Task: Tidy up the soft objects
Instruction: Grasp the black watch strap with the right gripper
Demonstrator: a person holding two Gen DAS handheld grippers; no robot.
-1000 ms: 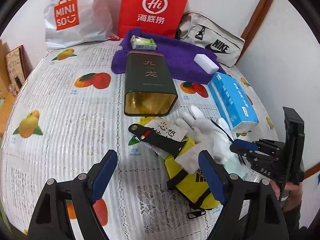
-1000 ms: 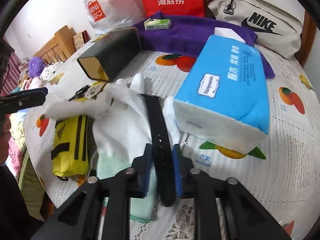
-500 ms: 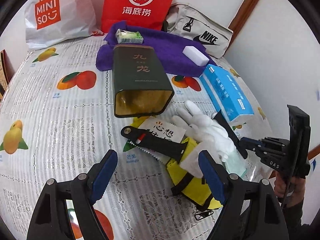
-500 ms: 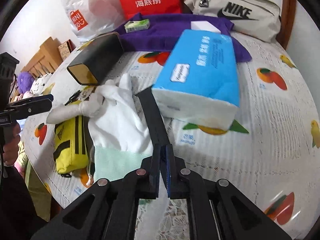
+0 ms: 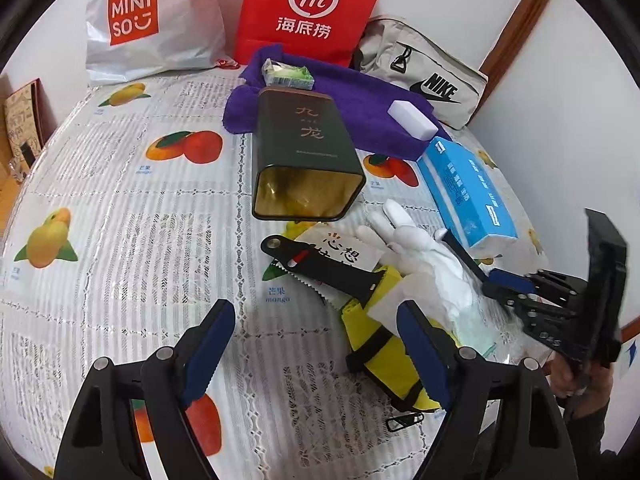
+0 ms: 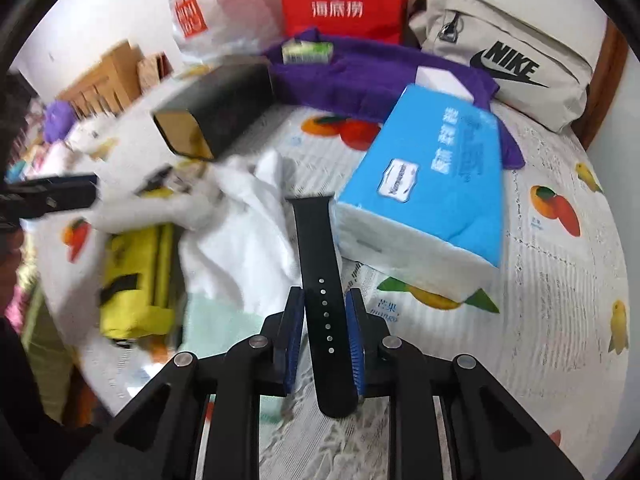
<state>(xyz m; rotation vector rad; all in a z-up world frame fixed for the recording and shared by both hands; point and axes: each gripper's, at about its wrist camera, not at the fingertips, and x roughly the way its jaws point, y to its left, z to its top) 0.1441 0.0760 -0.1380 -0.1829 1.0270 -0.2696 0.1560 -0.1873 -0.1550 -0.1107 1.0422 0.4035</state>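
My right gripper (image 6: 323, 334) is shut on a black watch strap (image 6: 318, 264) that runs forward between the white glove (image 6: 240, 232) and the blue tissue pack (image 6: 432, 184). In the left wrist view the right gripper (image 5: 494, 280) shows at the right, holding the strap (image 5: 460, 250). My left gripper (image 5: 312, 344) is open and empty above the tablecloth, near the yellow pouch (image 5: 384, 344) and a second black strap (image 5: 320, 266). The white glove (image 5: 416, 252) lies beside the tissue pack (image 5: 468, 188).
A dark green tin (image 5: 304, 160) lies on its side, open end toward me. Behind it lie a purple towel (image 5: 360, 108) with a white block (image 5: 412, 118) and a green packet (image 5: 286, 74), then a Miniso bag (image 5: 148, 24), red bag (image 5: 308, 8) and Nike pouch (image 5: 424, 76).
The right gripper has turned with the strap, which now shows flat between its fingers instead of edge-on. The left gripper has shifted slightly and stays open.
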